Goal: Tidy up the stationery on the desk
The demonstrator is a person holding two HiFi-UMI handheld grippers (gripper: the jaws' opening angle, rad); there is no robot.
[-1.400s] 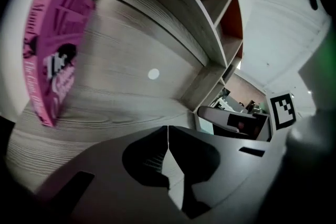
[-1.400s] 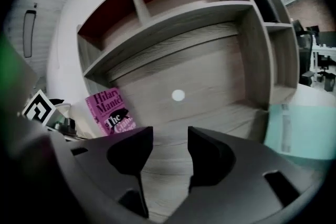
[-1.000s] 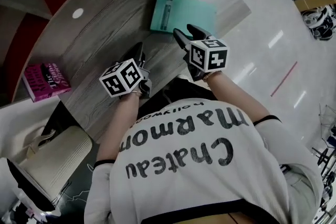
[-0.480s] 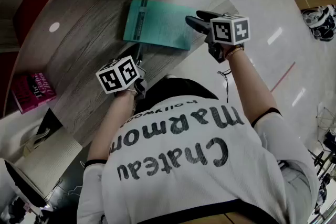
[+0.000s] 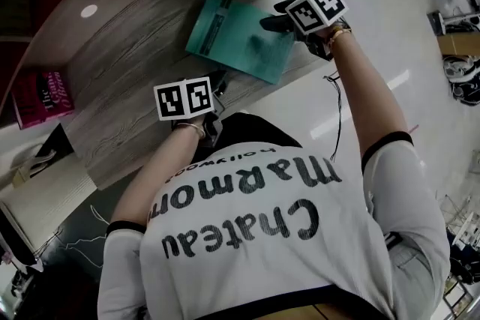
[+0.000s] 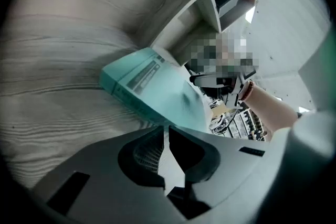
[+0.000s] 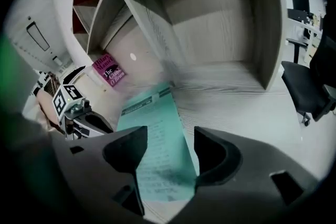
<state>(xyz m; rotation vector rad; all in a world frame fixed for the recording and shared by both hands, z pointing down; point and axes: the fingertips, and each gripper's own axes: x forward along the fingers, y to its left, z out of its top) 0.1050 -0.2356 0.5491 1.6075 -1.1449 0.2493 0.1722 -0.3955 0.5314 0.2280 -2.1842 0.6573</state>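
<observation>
The teal booklet's print is too blurred to read, and the right gripper covers one corner of it; its jaws, just now opening wide, straddle the cover without pressing it. The booklet lies on the wooden desk near the edge, thin, with a printed strip along one side; the left gripper hovers beside it, jaws closed on nothing.

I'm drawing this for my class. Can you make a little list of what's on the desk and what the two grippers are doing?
Desk: grey wood, with shelves behind
Green booklet: lying flat near the desk's front edge
Pink book: lying on the desk, far to the person's left
Left gripper: shut, holding nothing, beside the booklet
Right gripper: open, jaws have just been opening, booklet's edge between them, not squeezed
</observation>
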